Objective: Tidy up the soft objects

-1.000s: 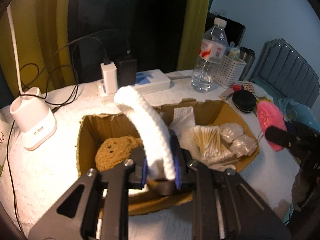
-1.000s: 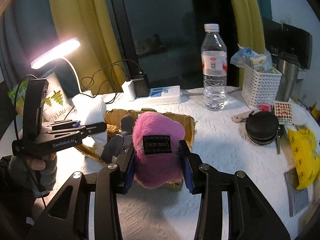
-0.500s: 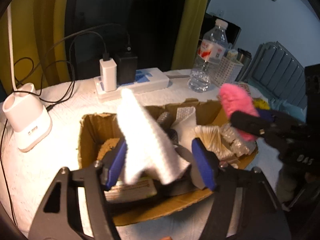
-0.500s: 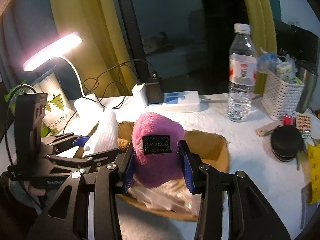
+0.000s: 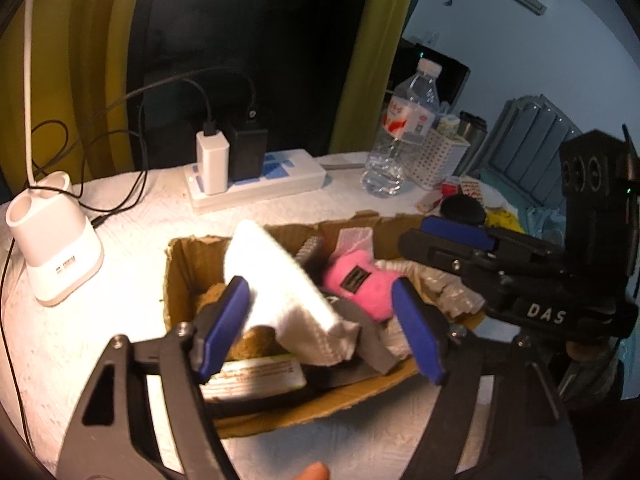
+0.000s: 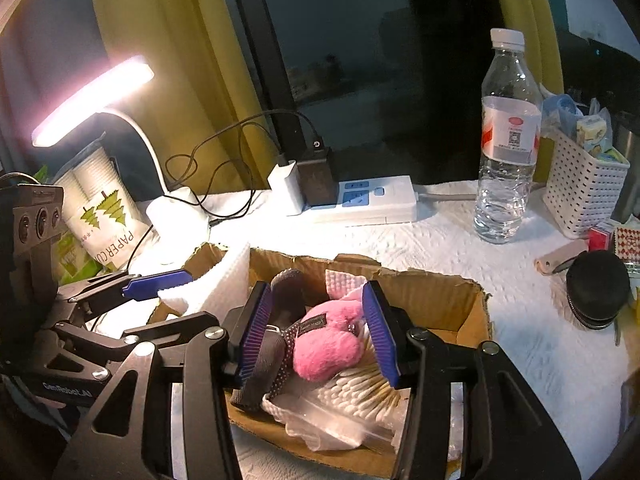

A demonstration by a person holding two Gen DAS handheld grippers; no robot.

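- Left gripper (image 5: 320, 320): fingers (image 5: 224, 326) spread wide, nothing clamped. White cloth (image 5: 280, 284) is seen between them, lying in the box (image 5: 176, 272); its edge looks to touch the left pad, contact can't be confirmed.
- Right gripper (image 6: 316, 332): fingers (image 6: 380, 332) spread wide over the box, nothing gripped. Pink plush (image 6: 328, 348) is seen between the pads, resting in the box; a gap shows on the left side, the right pad sits just beside it.
- Plush lies on a bag of cotton swabs (image 6: 360, 392), against a grey sock (image 6: 264, 360).
- Brown plush (image 5: 212, 296) is partly hidden under the white cloth at the box's left end.
- Box sits on the white-covered tabletop (image 6: 460, 248); power strip (image 6: 372, 200), water bottle (image 6: 506, 140) and lamp (image 6: 92, 100) are set behind it.
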